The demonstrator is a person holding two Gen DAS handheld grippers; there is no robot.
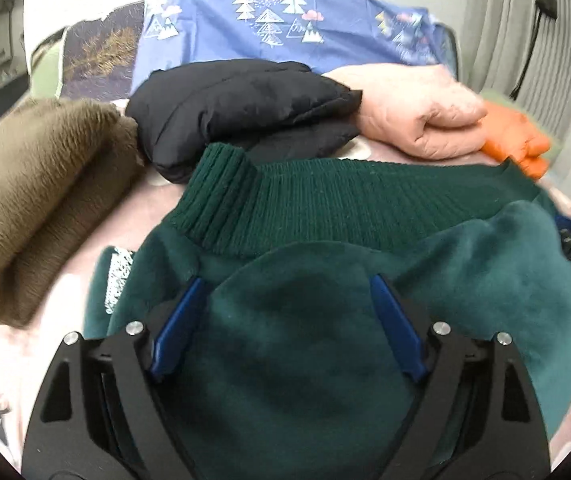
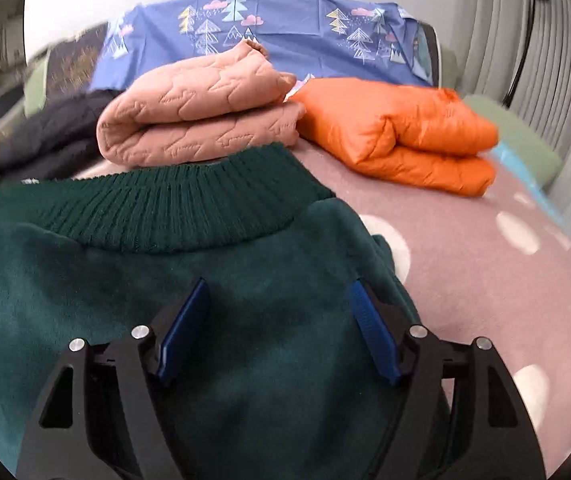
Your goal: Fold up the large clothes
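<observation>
teal plush garment [image 1: 305, 344] with a dark green ribbed knit band [image 1: 325, 204], lying on a pink blanket [image 2: 485, 248]; the band runs crosswise at its far edge. left gripper [image 1: 285, 292] and right gripper [image 2: 277, 292] stand spread wide above the plush, pads not pressing it. beyond it: folded brown fleece [image 1: 37, 200], black puffer [image 1: 245, 108], quilted pink jacket [image 2: 197, 112], orange puffer [image 2: 397, 132].

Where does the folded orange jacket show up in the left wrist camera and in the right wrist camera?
Left wrist view: the orange jacket shows at the right edge, partly hidden behind the green sweater's ribbed band.
Right wrist view: the orange jacket lies in full view, upper right, on the pink spotted blanket.
Shared landmark: the folded pink quilted jacket sits just to its left in both views.
</observation>
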